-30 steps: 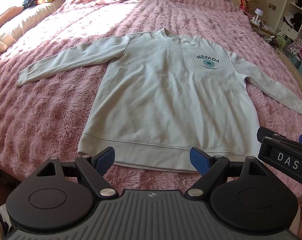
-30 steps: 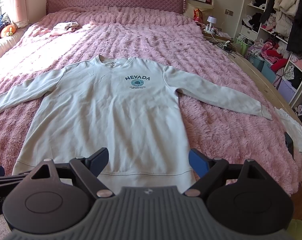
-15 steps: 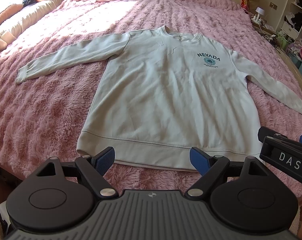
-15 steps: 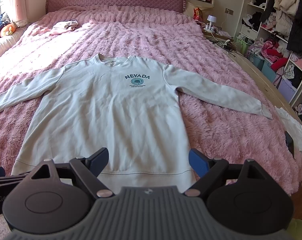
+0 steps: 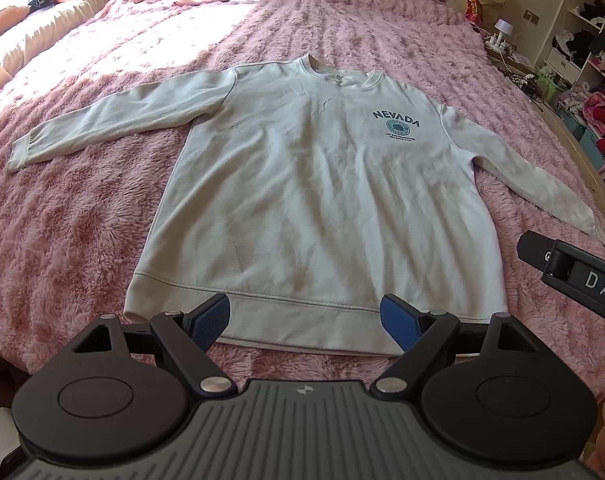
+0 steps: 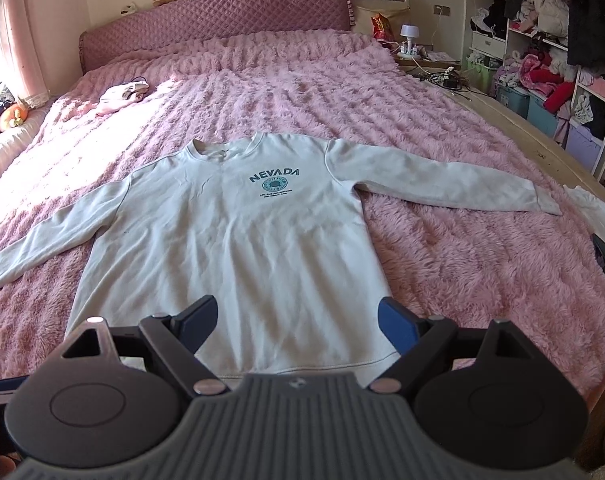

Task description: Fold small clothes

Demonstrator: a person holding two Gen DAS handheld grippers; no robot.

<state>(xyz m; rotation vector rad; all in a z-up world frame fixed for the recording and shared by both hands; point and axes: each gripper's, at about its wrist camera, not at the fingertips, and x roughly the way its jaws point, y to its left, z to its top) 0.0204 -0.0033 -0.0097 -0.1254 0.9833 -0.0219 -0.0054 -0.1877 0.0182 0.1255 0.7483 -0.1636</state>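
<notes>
Both cameras advanced toward hem of pale long-sleeved cotton sweatshirt, centre frame on fluffy pink bed; left gripper, right gripper agape, empty; folding unstarted.

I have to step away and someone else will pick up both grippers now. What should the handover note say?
Left gripper: open, empty, near the hem.
Right gripper: open, empty, near the hem too.
Sweatshirt: flat, front up on the pink bedspread, both sleeves spread out.
Done: garment laid out; no fold made.
Left: fold sleeves in, then fold the body.
</notes>
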